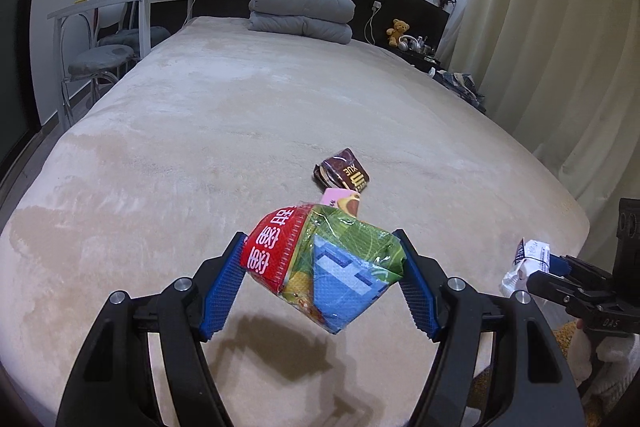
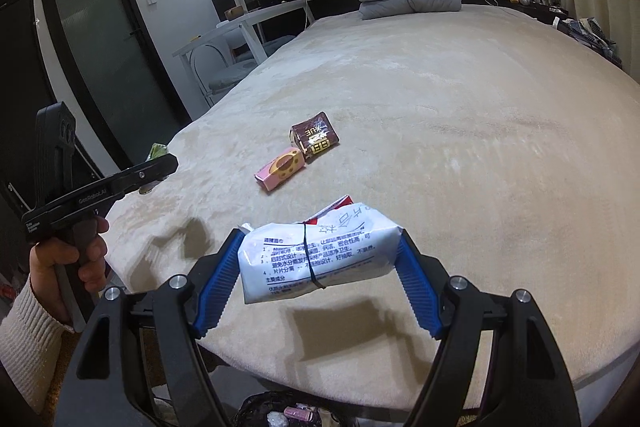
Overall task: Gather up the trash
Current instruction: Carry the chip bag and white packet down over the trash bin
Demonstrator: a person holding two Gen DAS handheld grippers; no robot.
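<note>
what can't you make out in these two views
- Trash bin: right wrist view, cut off by the bottom edge and the gripper's frame; contents unclear.
- Pink box: left wrist view, mostly hidden behind the held snack bag.
- Items beside the teddy bear: too small in both views.

A crumpled red, green and blue plastic snack wrapper [image 1: 320, 267] sat at lower centre of the left wrist view, off the bed. A white printed wipes pack [image 2: 316, 255] bound by a black band sat lower centre of the right wrist view. A brown flattened drink carton [image 2: 315, 137] and a pink small box [image 2: 280, 171] lay touching, mid-frame on the bed.
</note>
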